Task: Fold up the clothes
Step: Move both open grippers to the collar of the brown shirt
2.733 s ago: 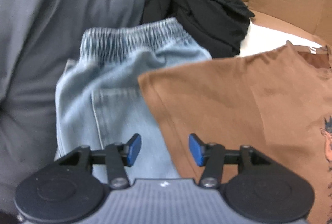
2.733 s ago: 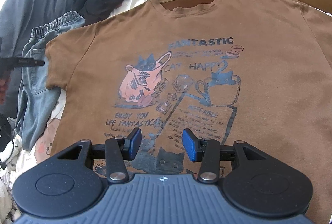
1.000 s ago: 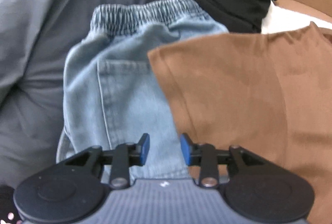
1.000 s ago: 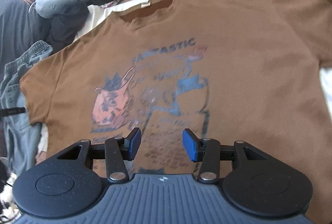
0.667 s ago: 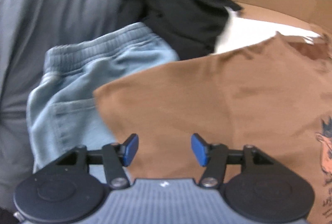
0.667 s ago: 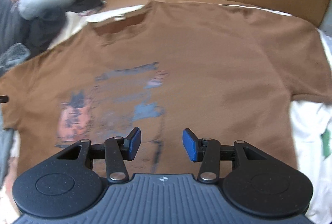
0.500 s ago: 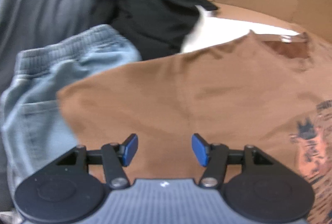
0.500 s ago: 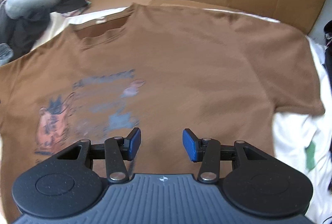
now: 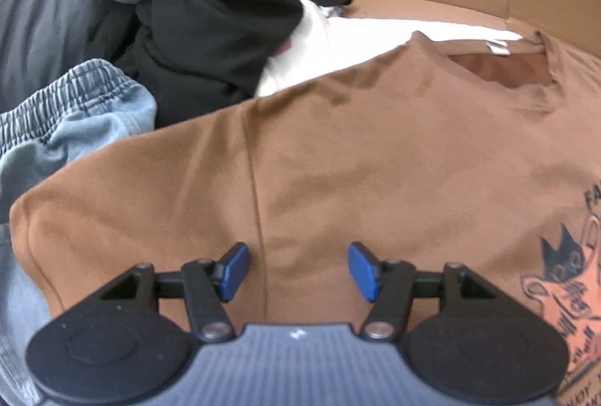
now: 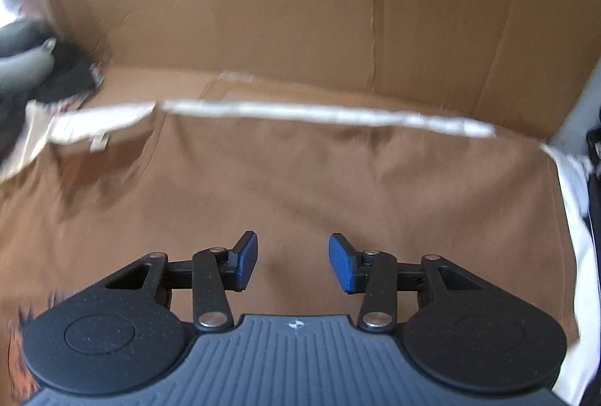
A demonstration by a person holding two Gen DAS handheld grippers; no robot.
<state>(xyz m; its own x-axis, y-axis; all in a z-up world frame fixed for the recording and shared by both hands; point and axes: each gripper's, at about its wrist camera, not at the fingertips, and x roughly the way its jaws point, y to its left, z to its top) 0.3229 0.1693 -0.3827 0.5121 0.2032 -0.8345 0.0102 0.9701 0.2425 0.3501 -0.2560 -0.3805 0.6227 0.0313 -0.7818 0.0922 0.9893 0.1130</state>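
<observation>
Below both grippers (left (image 9: 298, 272) open, right (image 10: 293, 265) closing, empty) lies the brown T-shirt (image 9: 375, 161).

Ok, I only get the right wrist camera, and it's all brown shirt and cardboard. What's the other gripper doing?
Observer: The left gripper hangs over the brown T-shirt, right by a sleeve seam, with its jaws open and nothing gripped.
Operator: Is anything next to that sleeve?
Observer: Yes, light blue denim trousers with a stretchy waistband lie beside it, and the sleeve's edge overlaps them.
Operator: Does the shirt have a picture on it?
Observer: Yes, a dark blue cat drawing above an orange patch, off to one side of the gripper.
</observation>
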